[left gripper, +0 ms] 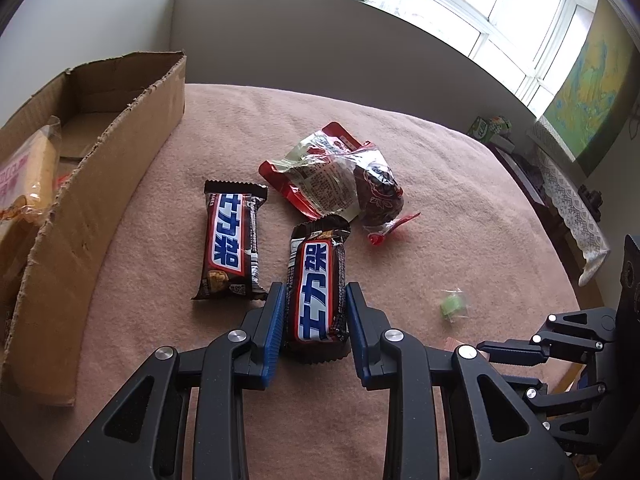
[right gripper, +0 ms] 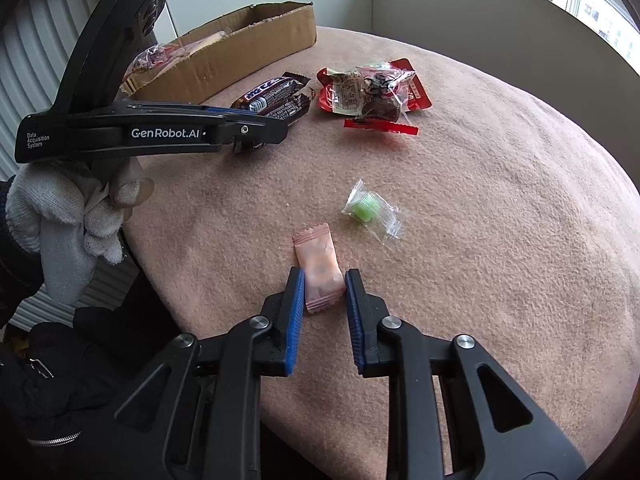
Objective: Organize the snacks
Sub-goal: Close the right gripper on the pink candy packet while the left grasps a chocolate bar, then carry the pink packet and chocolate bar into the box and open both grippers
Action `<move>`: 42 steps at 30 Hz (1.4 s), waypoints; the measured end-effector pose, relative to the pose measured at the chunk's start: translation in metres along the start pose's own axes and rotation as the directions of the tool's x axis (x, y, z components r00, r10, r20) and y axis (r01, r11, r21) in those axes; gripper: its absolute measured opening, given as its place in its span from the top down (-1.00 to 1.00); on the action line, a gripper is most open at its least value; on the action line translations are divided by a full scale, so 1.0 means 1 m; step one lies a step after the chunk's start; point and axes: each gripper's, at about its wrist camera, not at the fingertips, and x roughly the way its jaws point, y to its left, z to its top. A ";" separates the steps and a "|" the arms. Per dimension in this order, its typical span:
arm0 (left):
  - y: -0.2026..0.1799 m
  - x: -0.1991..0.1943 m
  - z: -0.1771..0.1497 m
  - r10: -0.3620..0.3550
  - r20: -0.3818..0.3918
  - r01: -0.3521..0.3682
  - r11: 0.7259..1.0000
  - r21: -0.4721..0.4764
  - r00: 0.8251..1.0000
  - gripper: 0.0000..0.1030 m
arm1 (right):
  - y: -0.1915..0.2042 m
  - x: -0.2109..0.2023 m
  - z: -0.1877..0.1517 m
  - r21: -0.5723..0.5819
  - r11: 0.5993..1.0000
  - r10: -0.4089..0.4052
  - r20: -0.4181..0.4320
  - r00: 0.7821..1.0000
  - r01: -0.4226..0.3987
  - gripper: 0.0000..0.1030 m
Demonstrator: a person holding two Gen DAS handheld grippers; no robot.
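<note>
Blue-padded left claw (left gripper: 315,308) clamps a glossy chocolate bar (left gripper: 318,292); right claw (right gripper: 323,294) pinches a crimped pink candy (right gripper: 320,272). Both lie on the bench's fuzzy pink blanket (right gripper: 500,240), beside a torn cardboard box (left gripper: 100,208), below a bright window (left gripper: 500,12).

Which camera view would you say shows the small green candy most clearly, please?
The right wrist view: the green candy lies unobstructed mid-frame on the pink cloth, its clear wrapper sharp. The left wrist view shows it only as a small, blurry green speck near the right edge.

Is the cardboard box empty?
No. The cardboard box is open-topped, and a wrapped yellowish snack lies inside it.
</note>
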 end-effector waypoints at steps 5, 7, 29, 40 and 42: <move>-0.003 -0.008 -0.002 -0.016 0.016 0.016 1.000 -0.009 1.000 0.45 | -0.002 -0.010 0.004 0.026 1.000 -0.010 0.037 0.999 0.009 0.60; -0.003 -0.013 -0.002 -0.019 0.027 0.020 1.000 -0.011 0.999 0.45 | -0.003 -0.017 0.004 0.035 0.999 -0.017 0.056 0.998 0.015 0.60; 0.058 -0.096 0.017 0.076 0.235 -0.043 0.989 -0.143 0.969 0.45 | 0.028 -0.031 0.131 -0.024 0.998 0.066 0.243 0.968 -0.062 0.60; 0.088 -0.110 0.012 0.155 0.258 -0.105 0.974 -0.200 0.954 0.45 | 0.052 0.024 0.218 -0.014 0.985 0.169 0.210 0.963 -0.170 0.60; 0.091 -0.111 0.011 0.165 0.258 -0.112 0.972 -0.208 0.952 0.45 | 0.057 0.033 0.229 -0.018 0.987 0.163 0.203 0.965 -0.163 0.60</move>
